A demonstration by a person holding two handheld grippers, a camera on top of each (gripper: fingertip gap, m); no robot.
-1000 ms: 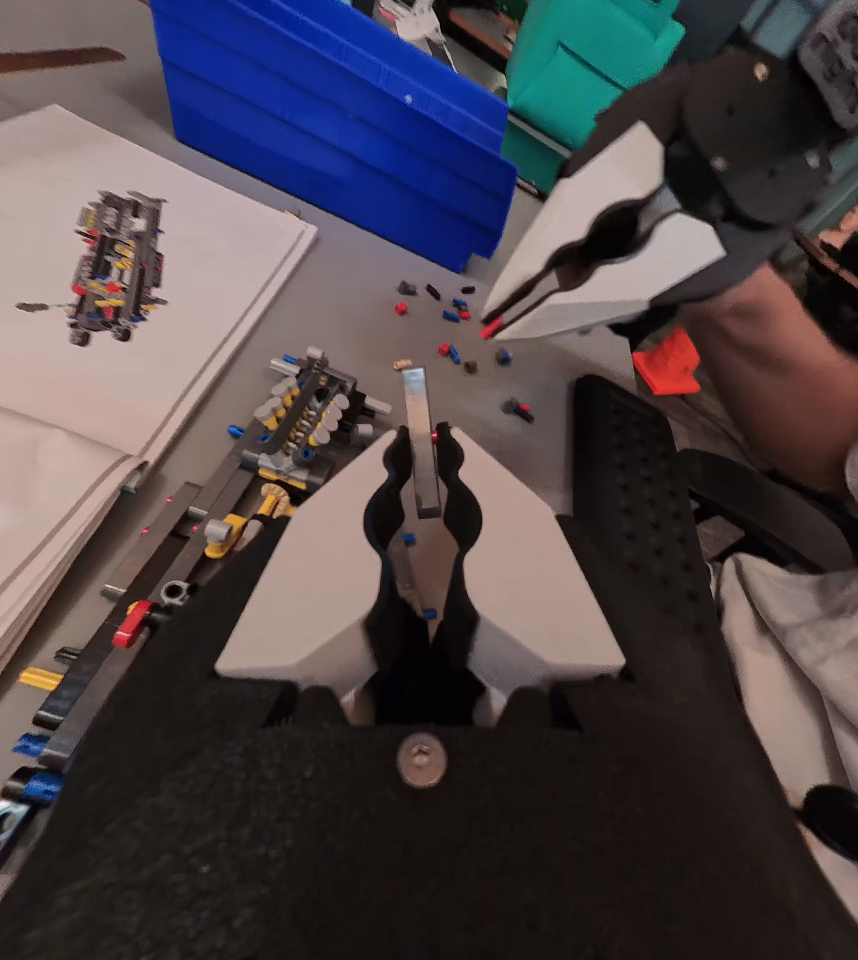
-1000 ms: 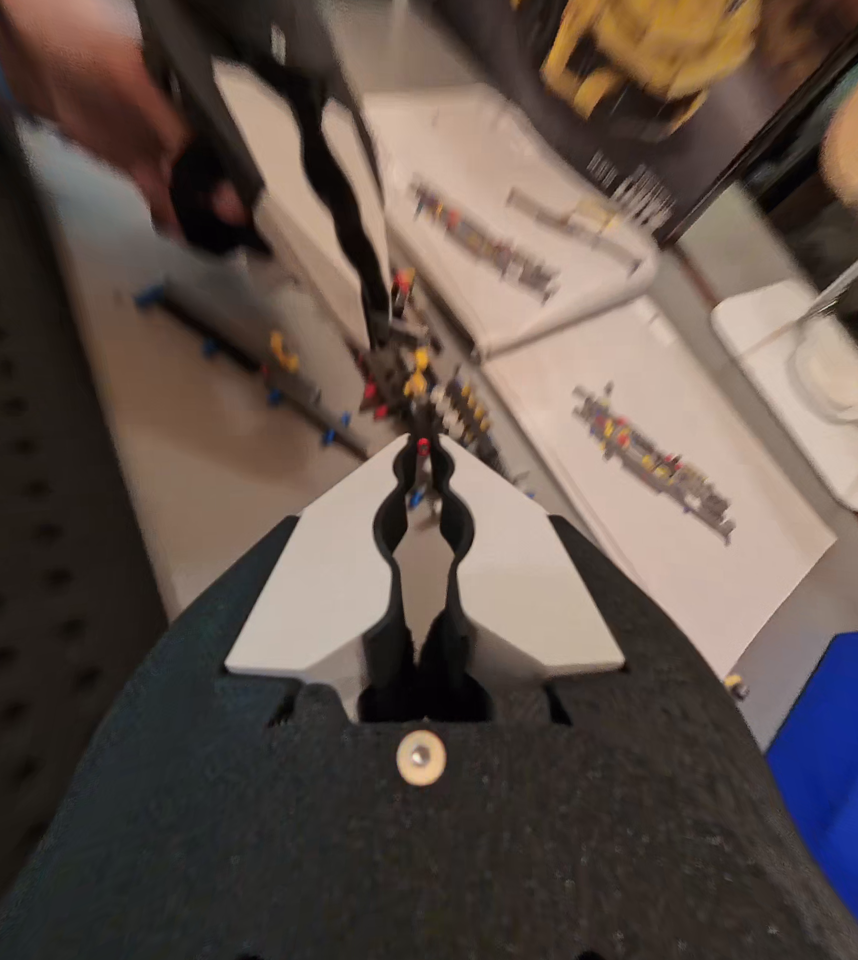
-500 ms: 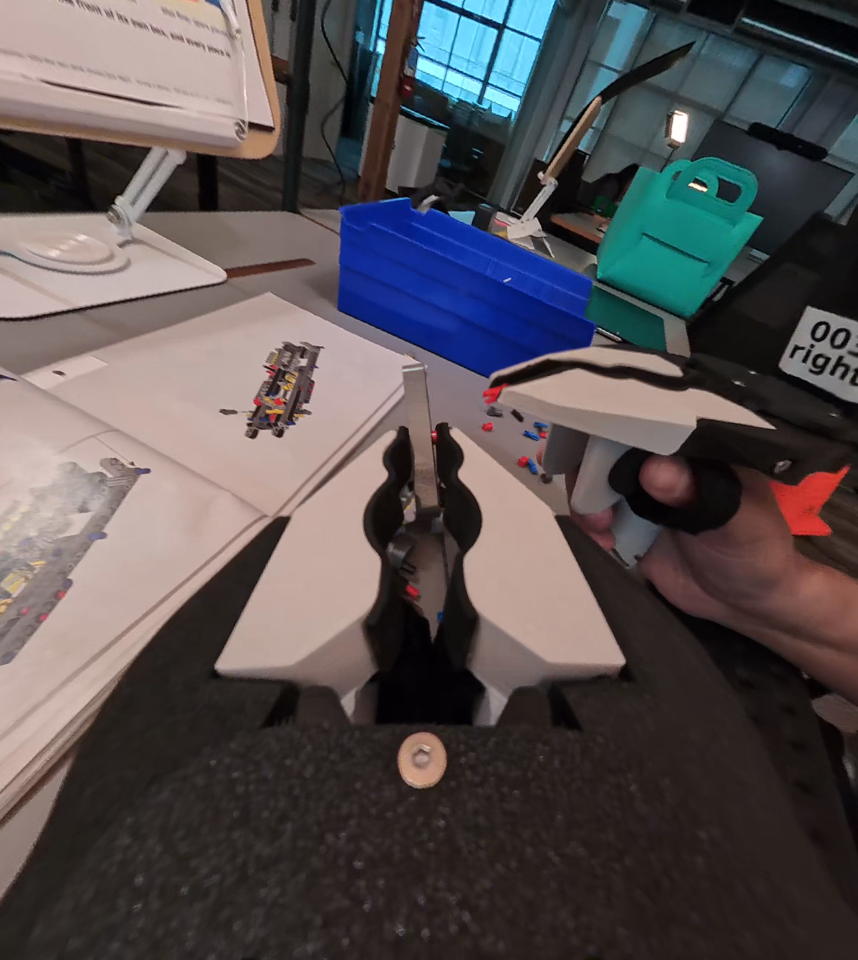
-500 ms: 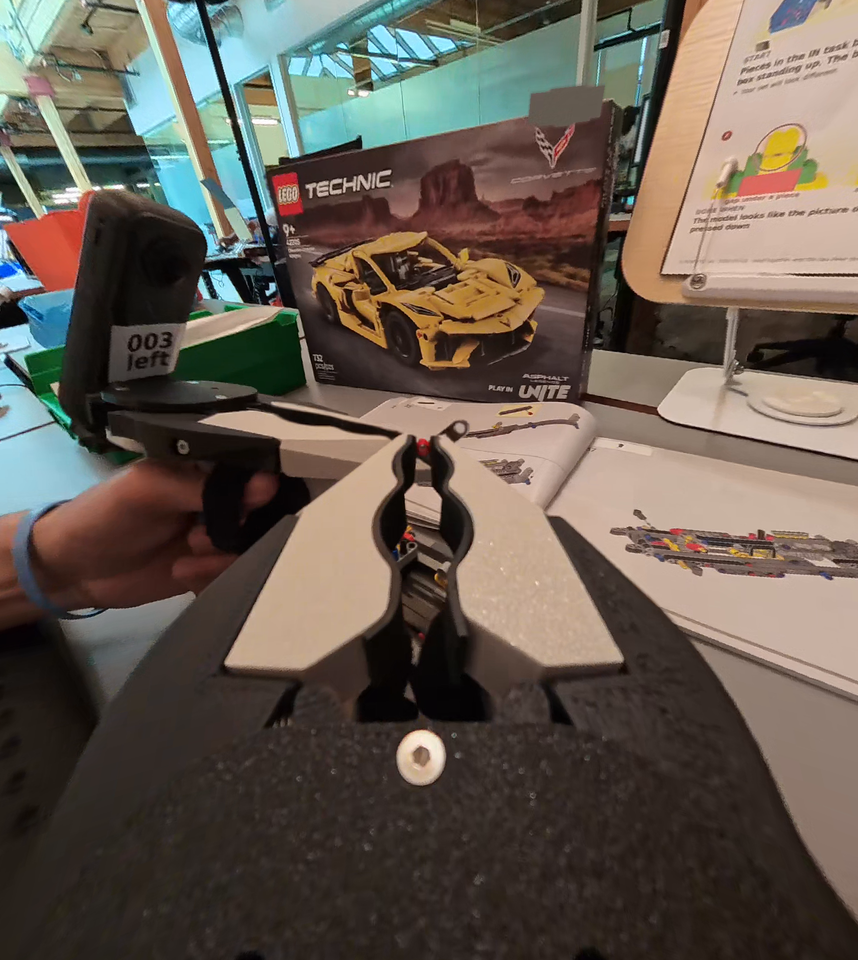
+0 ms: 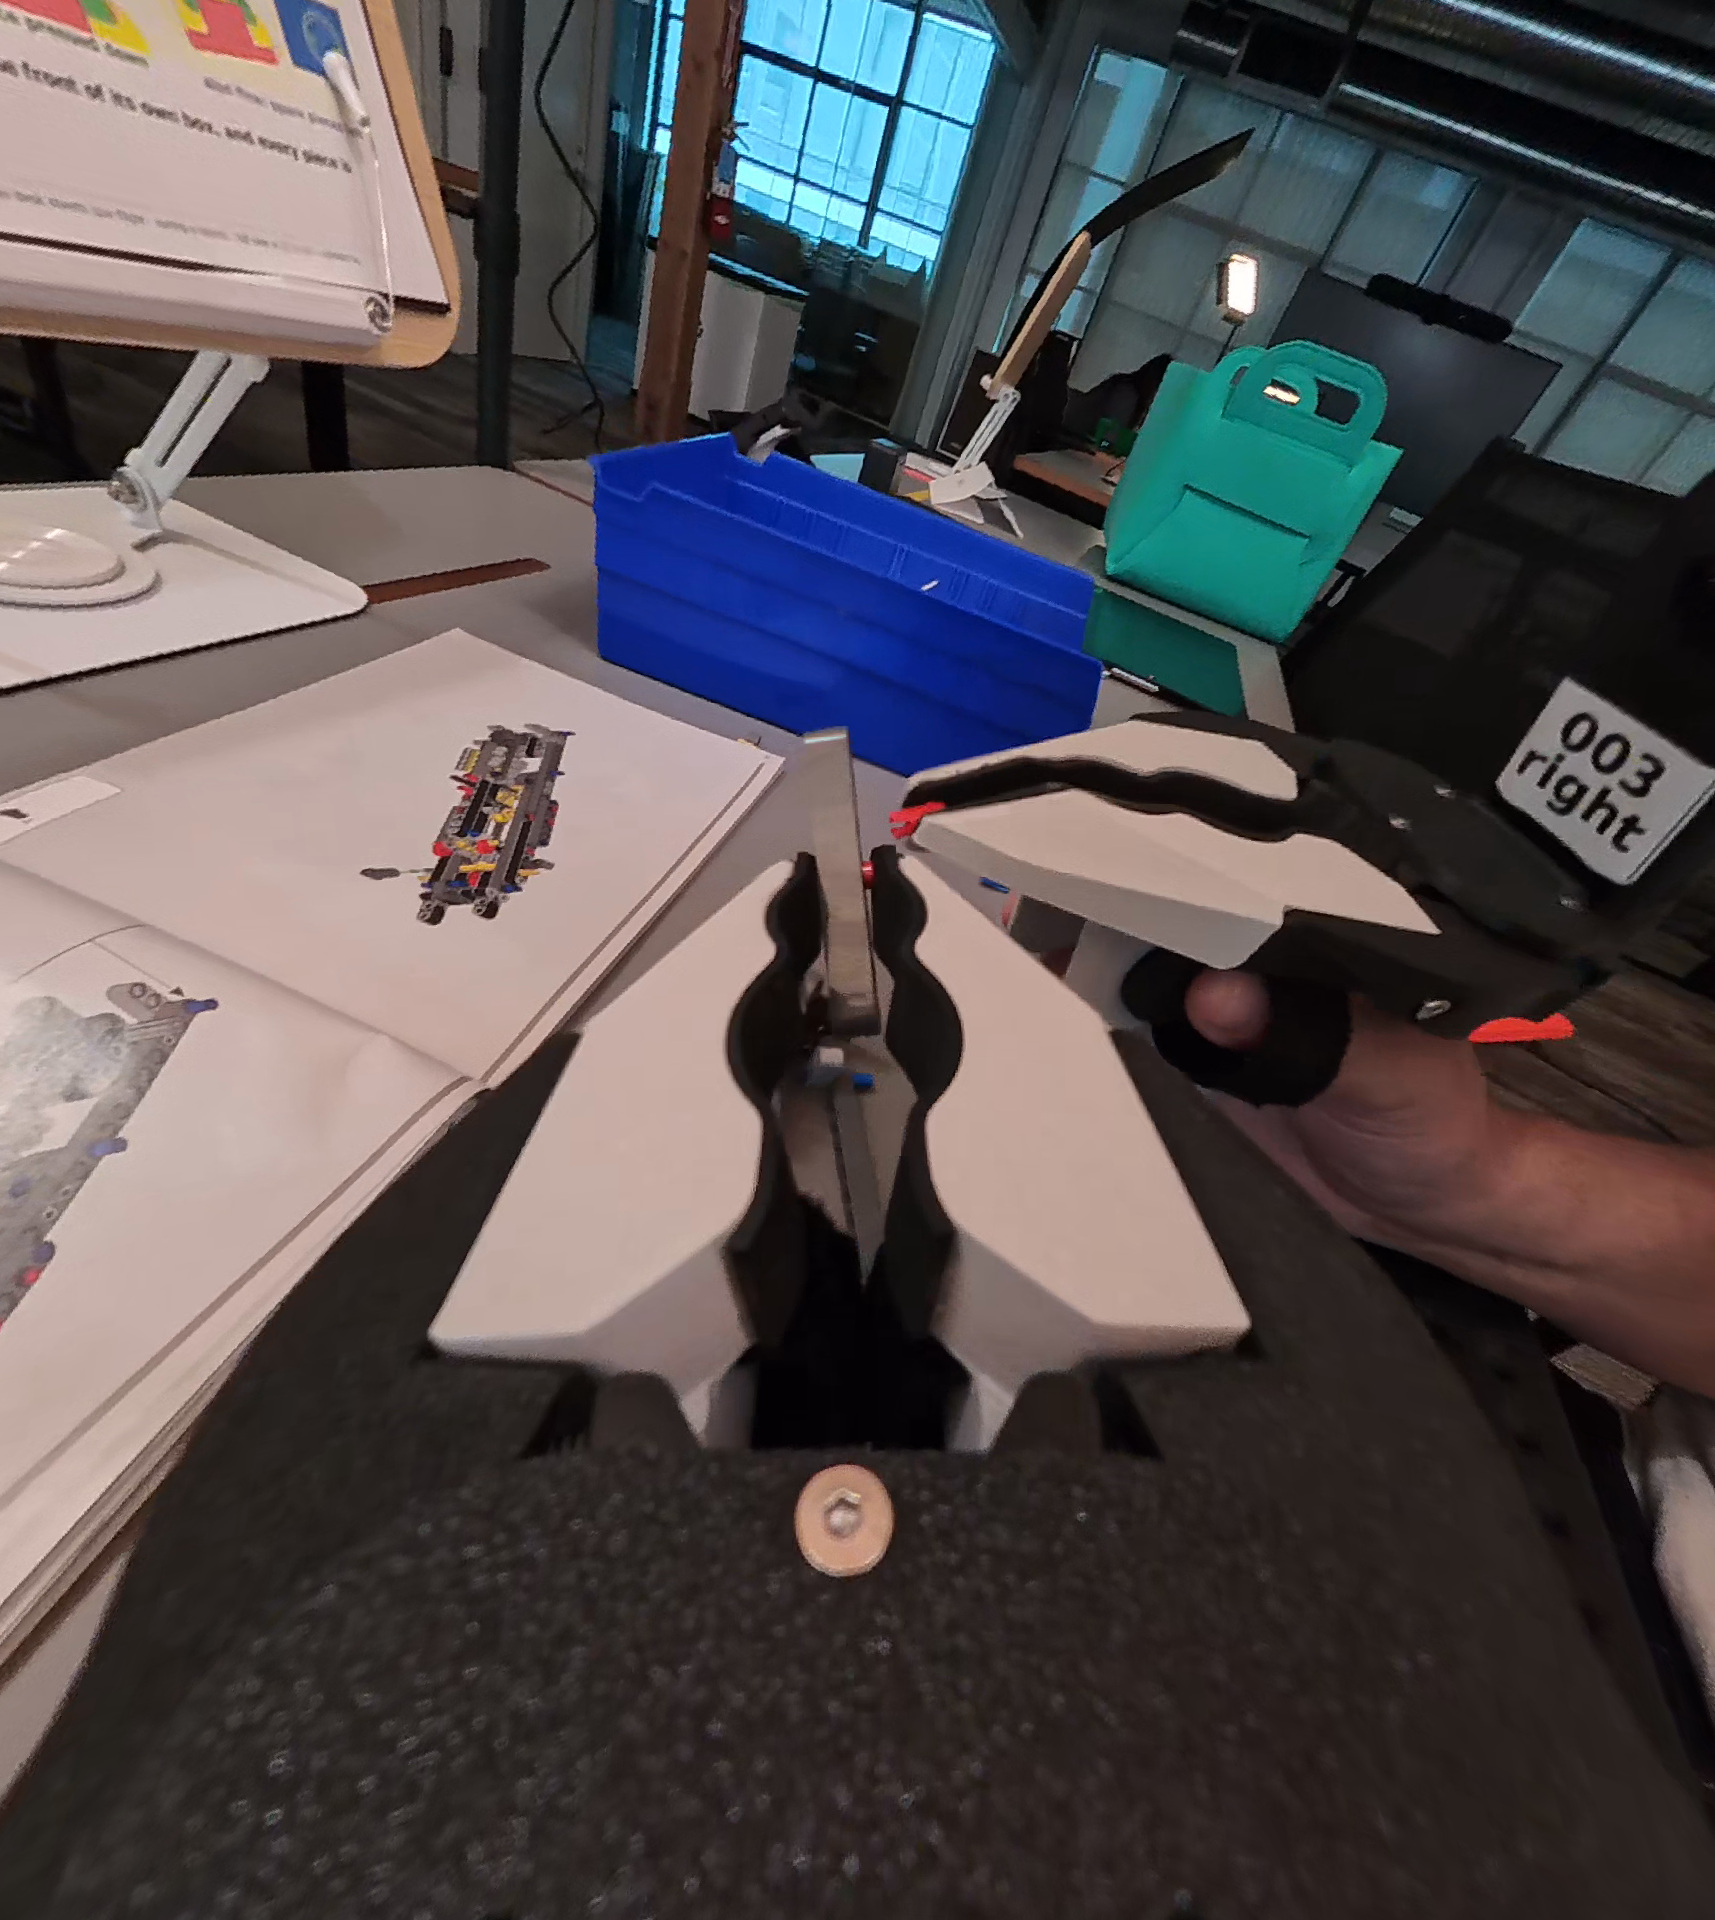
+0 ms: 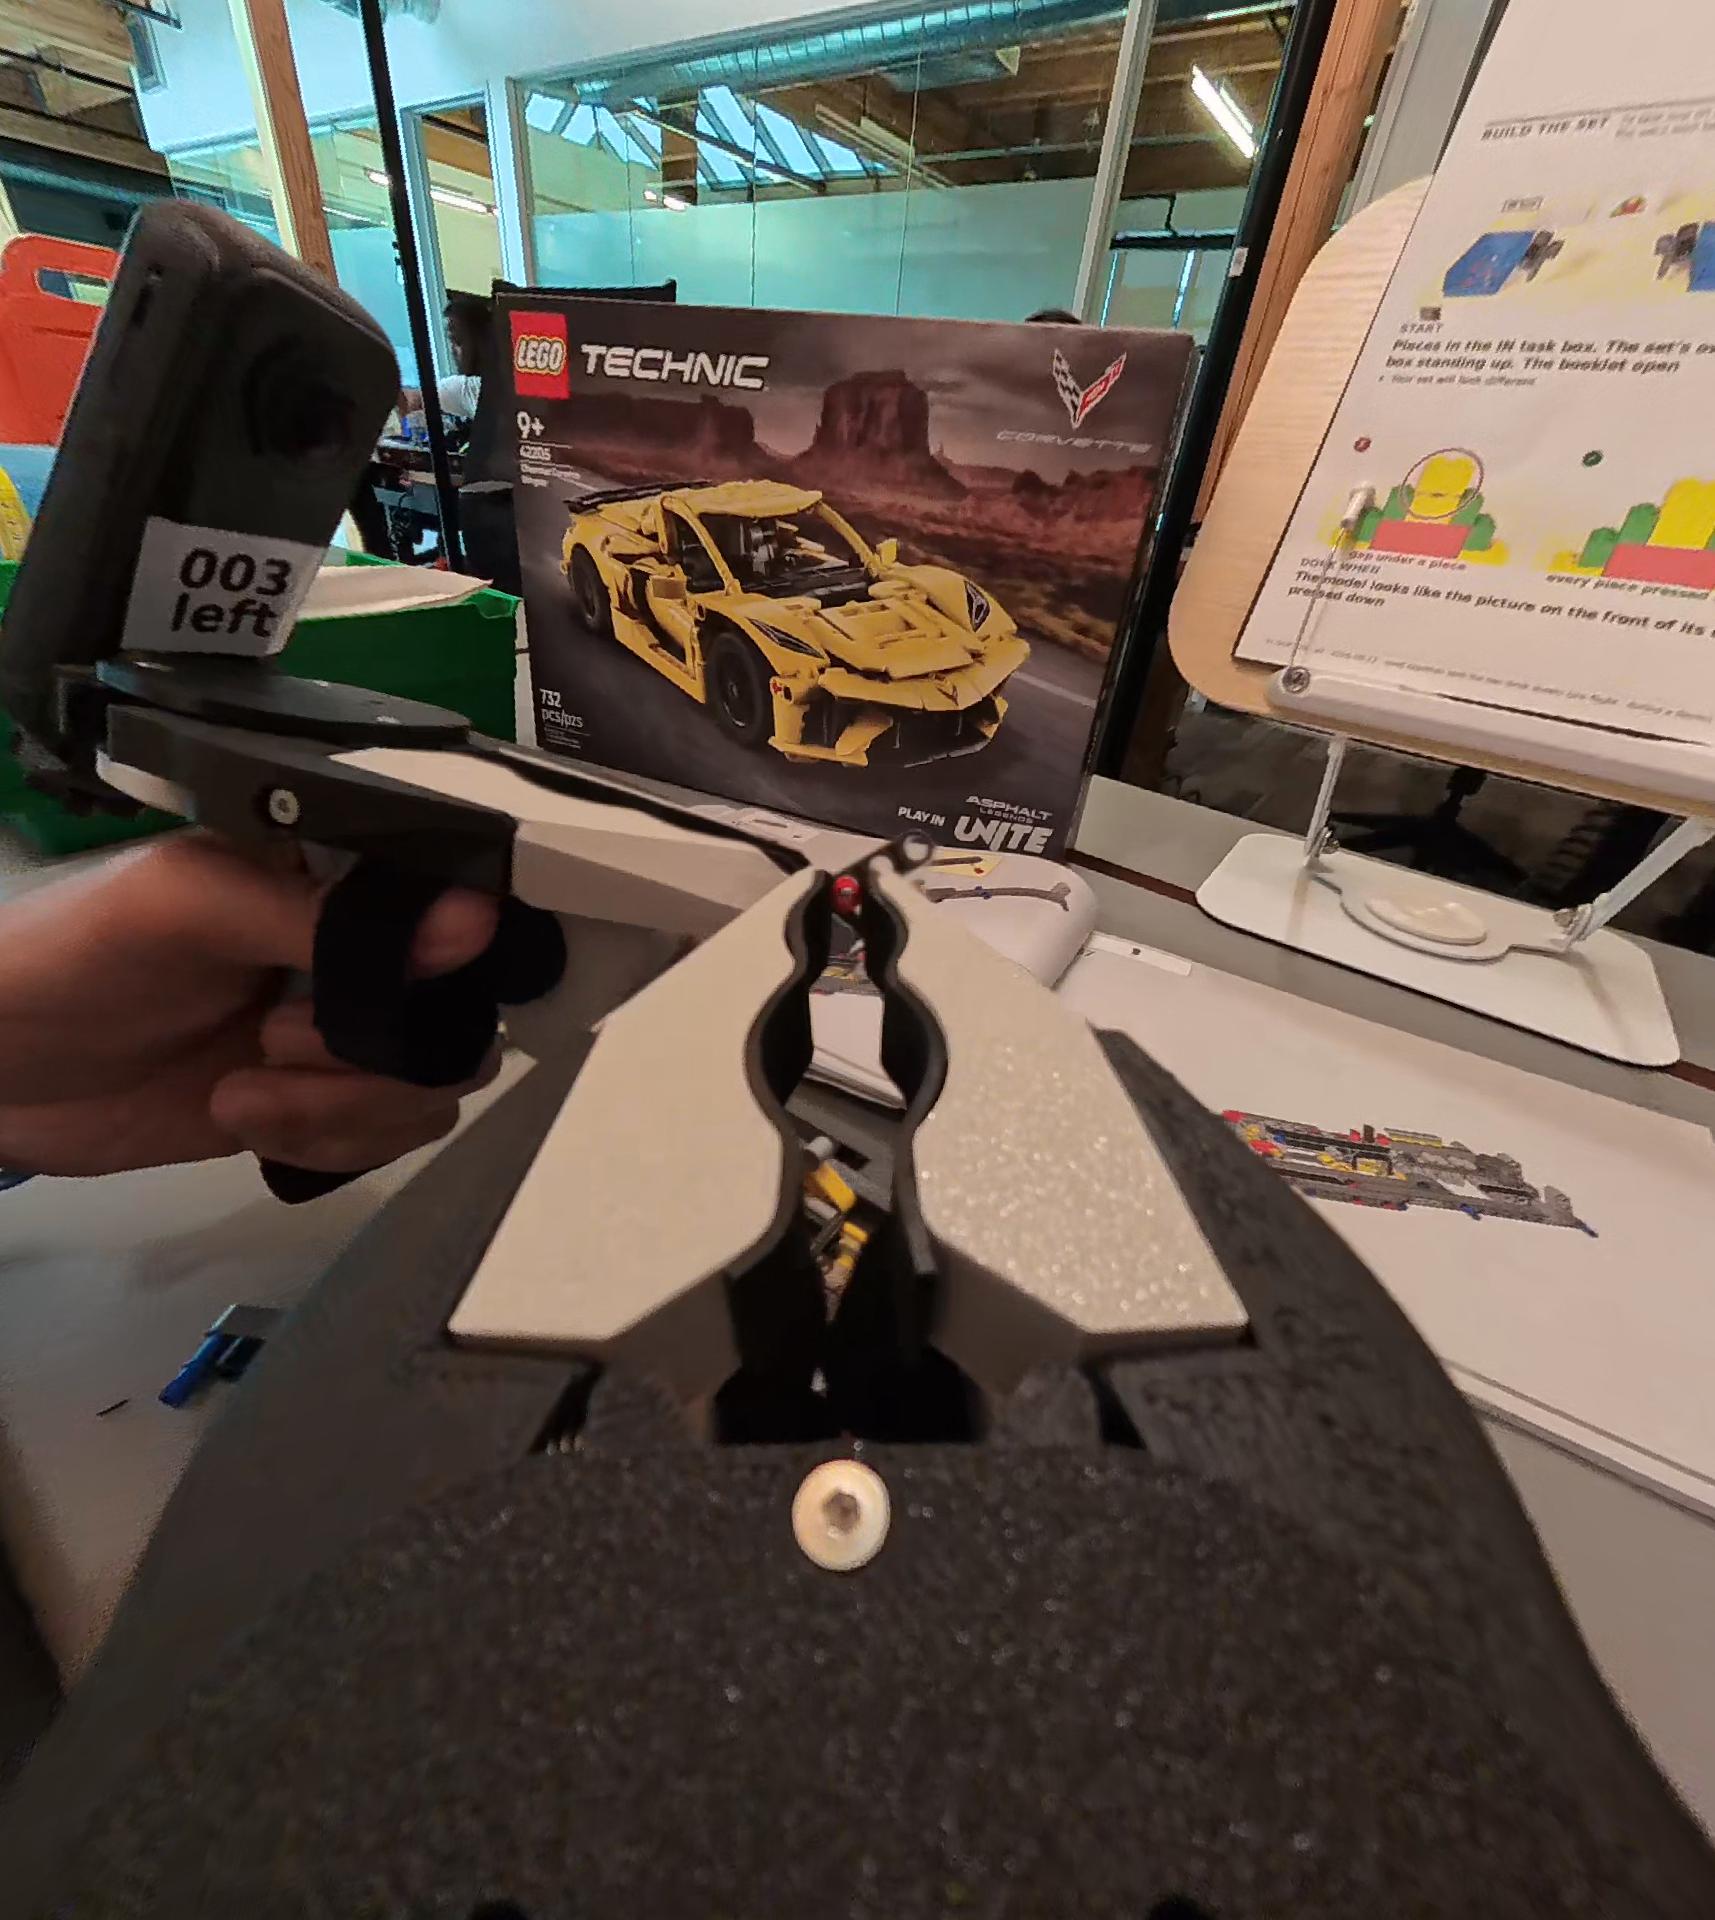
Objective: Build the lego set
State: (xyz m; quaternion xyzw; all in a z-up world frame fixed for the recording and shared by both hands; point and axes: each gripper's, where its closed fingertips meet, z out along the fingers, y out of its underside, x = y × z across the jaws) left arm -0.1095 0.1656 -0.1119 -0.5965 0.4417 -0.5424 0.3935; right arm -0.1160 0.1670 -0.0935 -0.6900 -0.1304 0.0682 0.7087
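In the left wrist view, the left gripper point(image 5: 845, 883) was clamped on a long grey beam point(image 5: 840, 883), which stood nearly upright between its fingertips and rose above them, a small red pin showing on its right face. The right gripper point(image 5: 910, 821) came in from the right of the beam, its tips pinched on a red pin point(image 5: 903, 821) held just beside the beam's right face; whether pin and beam touched could not be told. Left of the beam lay the open instruction booklet point(image 5: 333, 935), and beyond the beam stood a blue bin point(image 5: 832, 623) with a teal bag point(image 5: 1248, 509) to its right.

In the right wrist view, the right gripper point(image 6: 848, 896) was closed on the red pin point(image 6: 845, 891) at its very tips. The left gripper point(image 6: 853, 857) reached in from the left of the pin, its tips meeting the right gripper's. Behind the pin stood the set's box point(image 6: 832, 561), and right of the pin lay the booklet page point(image 6: 1455, 1195). A clipboard stand point(image 6: 1455, 935) stood farther right.
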